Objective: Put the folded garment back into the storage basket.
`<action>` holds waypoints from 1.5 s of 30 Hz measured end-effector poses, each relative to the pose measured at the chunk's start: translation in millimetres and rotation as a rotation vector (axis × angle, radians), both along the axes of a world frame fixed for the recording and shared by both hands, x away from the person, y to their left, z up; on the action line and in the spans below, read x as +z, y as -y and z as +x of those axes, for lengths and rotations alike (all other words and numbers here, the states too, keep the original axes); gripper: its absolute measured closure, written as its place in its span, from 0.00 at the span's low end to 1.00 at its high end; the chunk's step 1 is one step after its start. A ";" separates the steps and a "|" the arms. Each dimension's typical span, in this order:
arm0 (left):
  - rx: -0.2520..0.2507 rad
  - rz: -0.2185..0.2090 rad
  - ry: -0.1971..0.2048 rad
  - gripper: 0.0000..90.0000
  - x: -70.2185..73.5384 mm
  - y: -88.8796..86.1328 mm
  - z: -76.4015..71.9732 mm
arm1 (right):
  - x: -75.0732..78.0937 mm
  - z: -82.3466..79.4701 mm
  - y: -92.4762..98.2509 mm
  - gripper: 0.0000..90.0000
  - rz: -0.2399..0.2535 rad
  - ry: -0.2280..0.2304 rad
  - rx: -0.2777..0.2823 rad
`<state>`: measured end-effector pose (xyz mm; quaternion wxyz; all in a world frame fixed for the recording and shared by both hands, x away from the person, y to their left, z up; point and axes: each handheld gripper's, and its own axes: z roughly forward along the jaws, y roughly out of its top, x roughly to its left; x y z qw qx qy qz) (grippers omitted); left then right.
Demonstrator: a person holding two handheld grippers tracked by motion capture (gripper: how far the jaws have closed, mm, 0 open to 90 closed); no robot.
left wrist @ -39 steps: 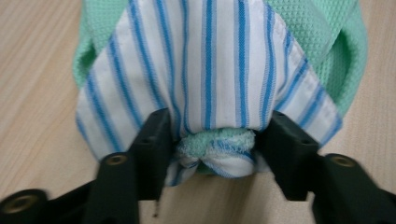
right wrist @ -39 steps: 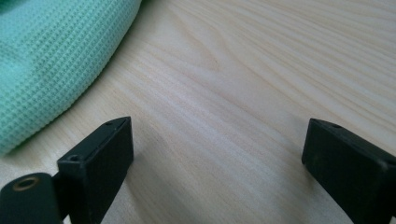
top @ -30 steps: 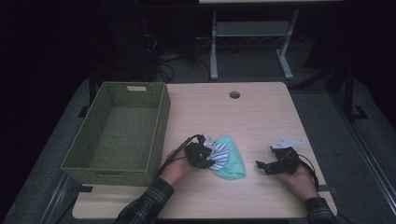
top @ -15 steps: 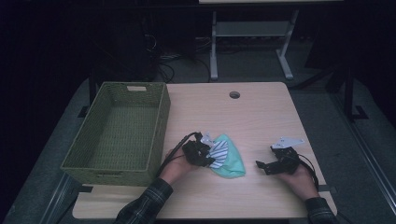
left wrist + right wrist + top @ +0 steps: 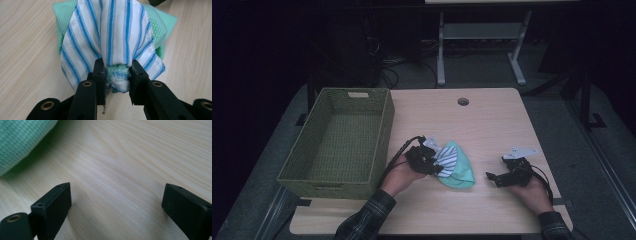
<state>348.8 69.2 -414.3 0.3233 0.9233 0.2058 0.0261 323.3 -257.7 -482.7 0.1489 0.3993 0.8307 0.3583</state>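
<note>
1. Far left on the table (image 5: 492,120), the basket (image 5: 384,130) sits with nothing in it, bare green weave on the floor and walls, its open top waiting

2. Just right of it, the left gripper (image 5: 435,167) has the cloths pinched: in the left gripper view its jaws are clamped narrow on a bunched fold where the striped cloth (image 5: 110,32) wraps over the green cloth (image 5: 162,27)

3. What's new here: against the frames from a second ago, the bundle has tightened. The striped cloth was spread looser beside the gripper then; now it is gathered up into the jaws, with the green one tucked under it. The hand itself has barely shifted

4. My read: that's the grasp secured, so the lift toward the basket at 9 o'clock looks like the next step. Neither cloth is in the basket yet; both lie on the wood at table centre, a little toward 6 o'clock

5. Over at the right, the right gripper (image 5: 497,177) rests low on the table at 3 o'clock of the cloths, well apart from them. Its jaws stand wide, nothing between them but bare wood, the green cloth just peeking in at the corner of its own view
</note>
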 end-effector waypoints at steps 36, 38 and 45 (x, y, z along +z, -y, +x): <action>0.043 -0.020 0.004 0.76 55.3 -27.4 2.0 | -0.1 0.2 -0.2 0.10 0.002 0.000 -0.006; 0.049 -0.014 0.003 0.76 57.4 -29.8 2.3 | -0.1 0.2 -0.2 0.10 0.002 0.000 -0.006; 0.068 -0.016 0.012 0.76 63.2 -38.5 3.5 | -0.1 0.3 -0.2 0.10 0.002 0.001 -0.006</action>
